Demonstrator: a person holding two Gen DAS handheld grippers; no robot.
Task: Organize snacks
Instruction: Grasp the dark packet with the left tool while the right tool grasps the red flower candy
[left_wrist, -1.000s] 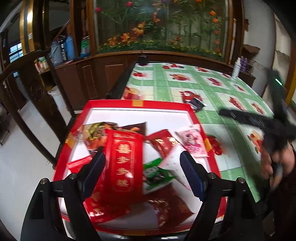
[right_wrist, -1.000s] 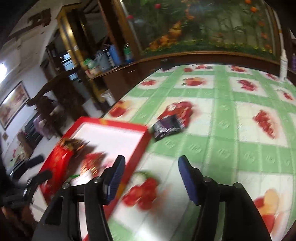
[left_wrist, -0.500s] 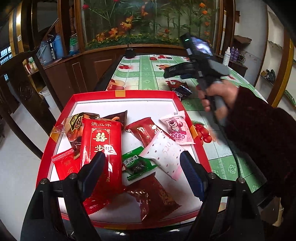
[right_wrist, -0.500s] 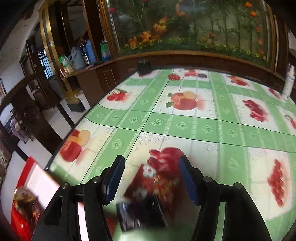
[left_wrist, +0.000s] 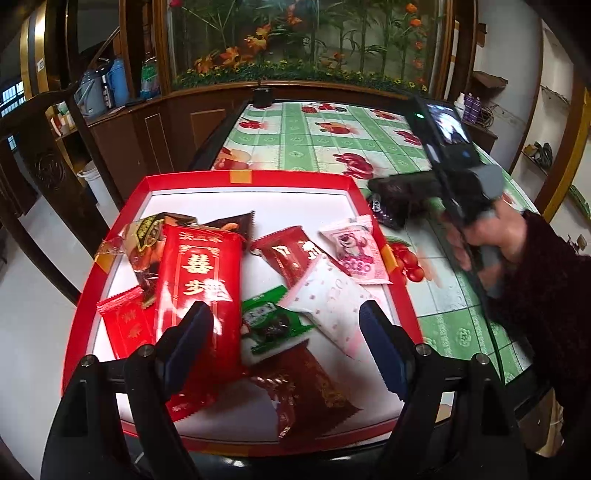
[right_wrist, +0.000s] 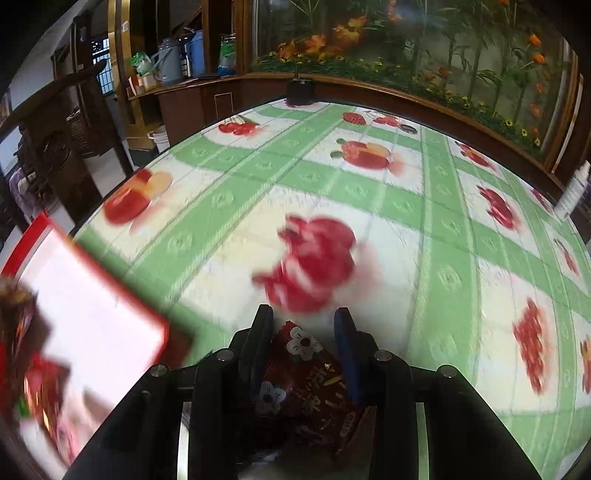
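A red tray (left_wrist: 240, 176) with a white floor holds several snack packets, among them a big red packet (left_wrist: 199, 280), a green one (left_wrist: 273, 325), a white dotted one (left_wrist: 332, 299) and a pink one (left_wrist: 354, 247). My left gripper (left_wrist: 284, 347) is open and empty, low over the tray's near half. My right gripper (right_wrist: 304, 325) is shut on a dark purple snack packet (right_wrist: 306, 369) with white flowers, just right of the tray's far right corner (right_wrist: 162, 325). In the left wrist view the right gripper (left_wrist: 399, 192) holds the packet (left_wrist: 388, 210) above the tablecloth.
The table wears a green and white fruit-print cloth (right_wrist: 332, 192). A small black object (right_wrist: 301, 90) stands at its far edge. A white bottle (right_wrist: 572, 192) stands at the right edge. Wooden cabinets and a chair (left_wrist: 51, 155) lie to the left.
My right gripper has closed on the dark packet that lay on the cloth and lifted it toward the tray's corner. My left gripper stays open over the tray.
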